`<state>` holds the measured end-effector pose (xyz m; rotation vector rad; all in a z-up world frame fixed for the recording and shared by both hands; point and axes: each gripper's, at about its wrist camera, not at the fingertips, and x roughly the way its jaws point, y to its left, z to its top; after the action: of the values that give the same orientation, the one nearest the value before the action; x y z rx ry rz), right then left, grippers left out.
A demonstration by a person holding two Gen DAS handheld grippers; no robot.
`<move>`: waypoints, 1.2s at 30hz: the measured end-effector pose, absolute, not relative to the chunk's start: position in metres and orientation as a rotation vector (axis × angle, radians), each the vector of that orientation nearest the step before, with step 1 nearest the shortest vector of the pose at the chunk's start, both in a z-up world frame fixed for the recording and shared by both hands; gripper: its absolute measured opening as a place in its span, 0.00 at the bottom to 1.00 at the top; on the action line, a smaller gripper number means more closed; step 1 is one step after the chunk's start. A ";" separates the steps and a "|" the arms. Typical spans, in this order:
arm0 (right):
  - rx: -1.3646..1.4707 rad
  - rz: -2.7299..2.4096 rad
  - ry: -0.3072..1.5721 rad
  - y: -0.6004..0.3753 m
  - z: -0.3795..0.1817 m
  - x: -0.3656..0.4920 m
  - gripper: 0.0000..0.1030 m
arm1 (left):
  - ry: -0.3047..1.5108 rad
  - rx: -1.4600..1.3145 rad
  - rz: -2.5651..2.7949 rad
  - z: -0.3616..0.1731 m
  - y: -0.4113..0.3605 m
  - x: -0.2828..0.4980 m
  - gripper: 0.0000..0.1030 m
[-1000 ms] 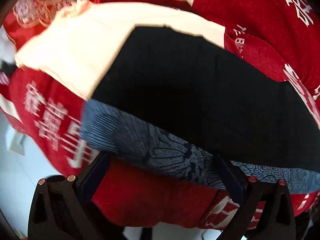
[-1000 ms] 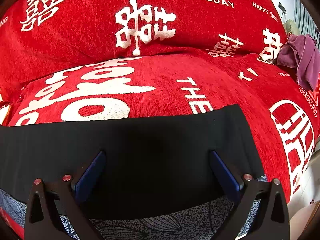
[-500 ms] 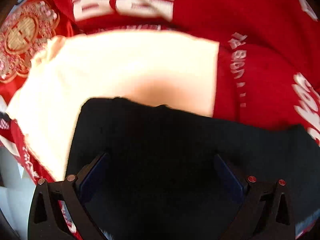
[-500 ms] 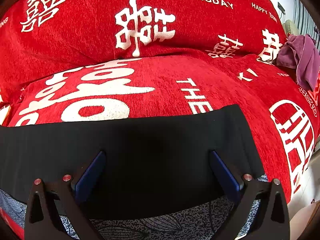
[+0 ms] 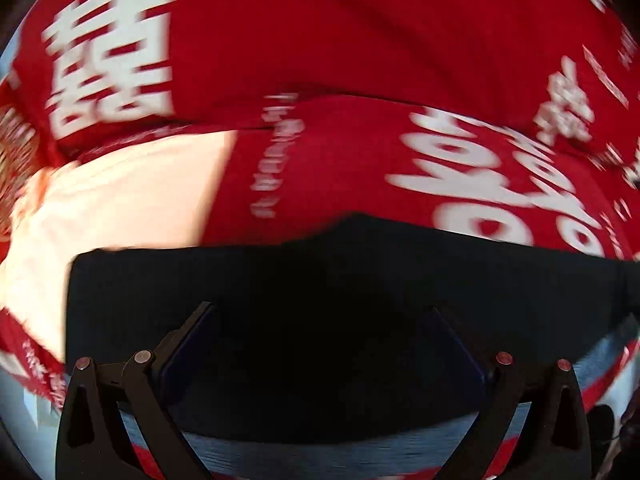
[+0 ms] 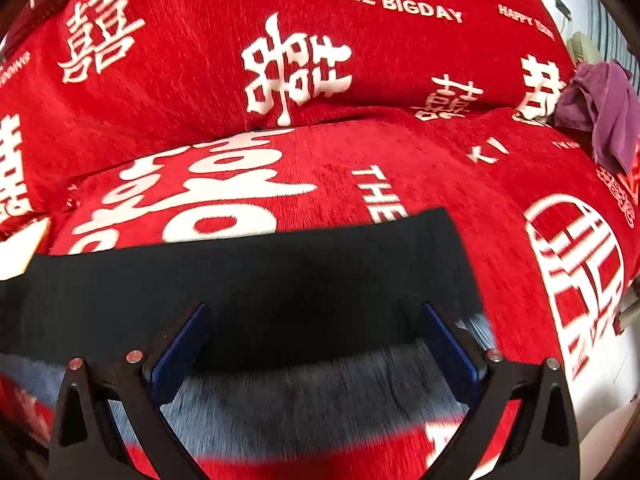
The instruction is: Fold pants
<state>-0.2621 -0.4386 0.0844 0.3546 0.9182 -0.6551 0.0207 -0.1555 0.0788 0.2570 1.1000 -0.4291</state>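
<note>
Swung rightward, left gripper (image 5: 320, 344) (splayed, like right gripper (image 6: 316, 340)) hovers over black pants (image 5: 340, 280)

On the red sofa cover (image 6: 400, 80) we read white "THE BIGDAY" (image 6: 394, 2) across the backrest in the right wrist view, with a smaller "HAPPY" line (image 6: 520, 20) beside it whose second word we can't make out. We also read "THE" (image 6: 380, 196) on the seat cushion, its lower end cut off by black fabric, plus several white double-happiness characters (image 6: 296, 68) on backrest and seat. In the left wrist view the cover's print (image 5: 112, 56) is too motion-blurred for us to read.
</note>
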 end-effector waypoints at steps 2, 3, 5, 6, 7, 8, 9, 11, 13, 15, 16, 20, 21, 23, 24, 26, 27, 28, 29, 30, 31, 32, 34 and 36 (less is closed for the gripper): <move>0.357 -0.671 0.919 -0.435 0.090 -0.283 1.00 | 1.143 0.280 -0.478 0.075 -0.193 0.000 1.00; 0.366 -0.683 0.915 -0.434 0.092 -0.295 1.00 | 1.163 0.306 -0.493 0.070 -0.215 -0.013 1.00; 0.429 -0.701 0.894 -0.436 0.095 -0.321 1.00 | 1.186 0.362 -0.484 0.060 -0.255 -0.042 1.00; 0.470 -0.707 0.888 -0.440 0.095 -0.331 1.00 | 1.196 0.377 -0.480 0.055 -0.270 -0.051 1.00; 0.500 -0.711 0.888 -0.444 0.095 -0.338 1.00 | 1.203 0.388 -0.472 0.049 -0.285 -0.058 1.00; 0.537 -0.722 0.891 -0.449 0.094 -0.347 1.00 | 1.201 0.393 -0.464 0.047 -0.294 -0.063 1.00; 0.556 -0.729 0.889 -0.453 0.093 -0.353 1.00 | 1.201 0.398 -0.457 0.044 -0.302 -0.068 1.00; 0.570 -0.731 0.878 -0.458 0.094 -0.363 1.00 | 1.204 0.393 -0.448 0.041 -0.308 -0.073 1.00; 0.579 -0.731 0.871 -0.462 0.093 -0.371 1.00 | 1.205 0.377 -0.427 0.039 -0.305 -0.072 1.00; 0.602 -0.705 0.868 -0.466 0.089 -0.374 1.00 | 1.234 0.353 -0.417 0.034 -0.300 -0.071 1.00; 0.622 -0.685 0.869 -0.468 0.085 -0.374 1.00 | 1.259 0.343 -0.415 0.029 -0.297 -0.070 1.00; 0.727 -0.593 0.868 -0.474 0.061 -0.372 1.00 | 1.269 0.329 -0.419 0.021 -0.296 -0.069 1.00; 0.749 -0.575 0.871 -0.475 0.056 -0.371 1.00 | 1.271 0.328 -0.412 0.021 -0.297 -0.069 1.00; 0.775 -0.542 0.880 -0.474 0.048 -0.366 1.00 | 1.266 0.322 -0.404 0.020 -0.297 -0.071 1.00; 0.762 -0.529 0.868 -0.472 0.050 -0.365 1.00 | 1.260 0.321 -0.403 0.020 -0.297 -0.072 1.00; 0.800 -0.459 0.822 -0.474 0.051 -0.365 1.00 | 1.251 0.318 -0.400 0.020 -0.296 -0.073 1.00; 0.808 -0.444 0.811 -0.475 0.049 -0.363 1.00 | 1.250 0.317 -0.397 0.020 -0.296 -0.074 1.00; 0.809 -0.436 0.804 -0.477 0.049 -0.361 1.00 | 1.252 0.316 -0.395 0.020 -0.296 -0.074 1.00; 0.815 -0.429 0.788 -0.481 0.048 -0.360 1.00 | 1.257 0.315 -0.395 0.020 -0.296 -0.073 1.00; 0.830 -0.427 0.763 -0.487 0.048 -0.358 1.00 | 1.260 0.313 -0.397 0.020 -0.296 -0.072 1.00; 0.851 -0.426 0.734 -0.494 0.048 -0.356 1.00 | 1.263 0.312 -0.399 0.020 -0.295 -0.072 1.00; 0.868 -0.427 0.706 -0.501 0.046 -0.354 1.00 | 1.263 0.311 -0.401 0.020 -0.295 -0.072 1.00; 0.885 -0.430 0.659 -0.510 0.044 -0.350 1.00 | 1.261 0.312 -0.403 0.020 -0.295 -0.072 1.00; 0.893 -0.449 0.623 -0.515 0.044 -0.345 0.94 | 1.263 0.312 -0.406 0.020 -0.295 -0.072 1.00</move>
<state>-0.3449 -0.5146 0.0442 0.8934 0.6230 -0.4491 -0.0721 -0.2948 0.0197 0.3124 1.2633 -0.4060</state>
